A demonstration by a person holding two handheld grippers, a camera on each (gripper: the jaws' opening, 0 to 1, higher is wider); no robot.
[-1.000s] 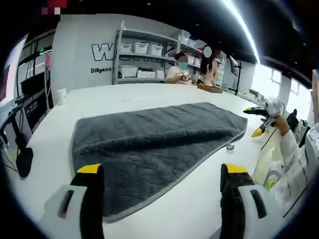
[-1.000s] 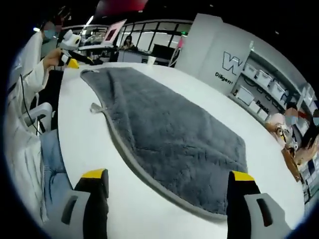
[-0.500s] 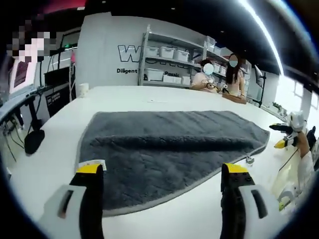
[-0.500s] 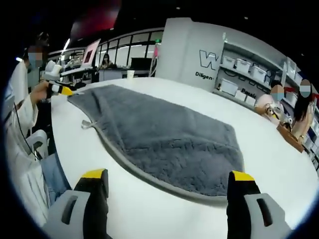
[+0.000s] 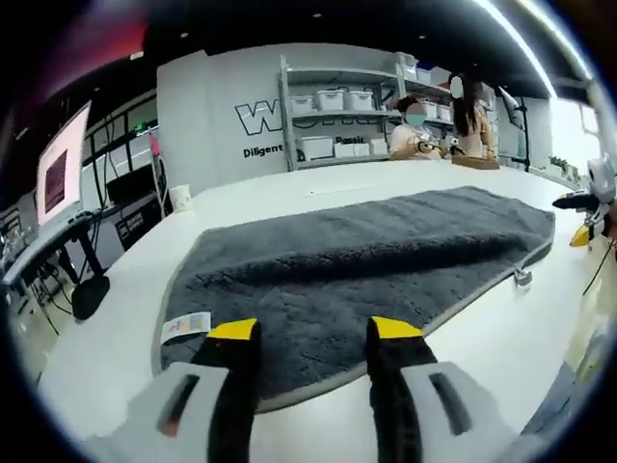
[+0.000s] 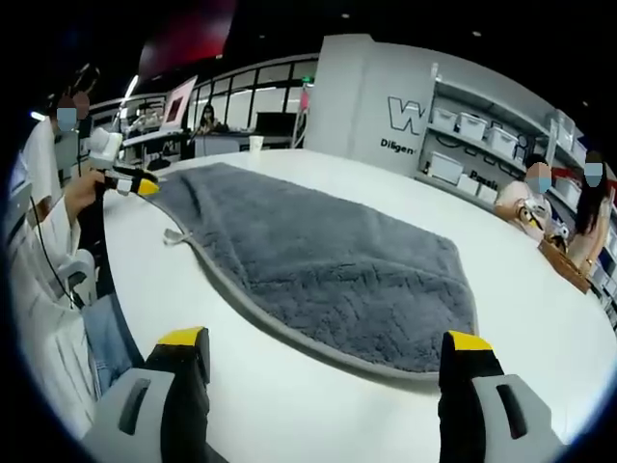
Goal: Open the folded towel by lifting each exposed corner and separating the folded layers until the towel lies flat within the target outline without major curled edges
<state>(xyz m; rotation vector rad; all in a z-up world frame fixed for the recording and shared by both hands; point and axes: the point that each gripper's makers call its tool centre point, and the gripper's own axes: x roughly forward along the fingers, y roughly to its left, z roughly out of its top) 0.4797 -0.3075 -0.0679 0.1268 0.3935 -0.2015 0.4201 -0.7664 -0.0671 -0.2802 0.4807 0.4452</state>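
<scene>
Left gripper (image 5: 311,333): jaws partly drawn in, a narrow gap between the yellow tips, nothing between them. It hangs over the towel (image 5: 366,260) near its near hem, by the corner carrying the white care label (image 5: 185,326). Can't tell whether the tips touch the pile.

Right gripper (image 6: 323,347): jaws spread wide, nothing held, hovering above bare table (image 6: 318,405) just short of the towel's near hem at the opposite end.

Towel: grey, lying lengthwise along the near side of the white table, well inside the table's edges. It reads as a long strip with a bound hem all round. A soft ridge runs along its length in the left gripper view, which could be a fold line or just a ripple; can't tell how many layers are stacked. A small hanging loop (image 6: 174,235) sticks out from the near hem. No target outline on the table that I can make out.

Progress, my read: mostly unfolded or close to it, corners flat, no big curls. Left: confirm no layer is doubled, smooth the ridge, check placement against the outline.

Far: a cup (image 5: 179,198) at the far table edge, shelving with bins (image 5: 333,121), people seated at the far corner.
</scene>
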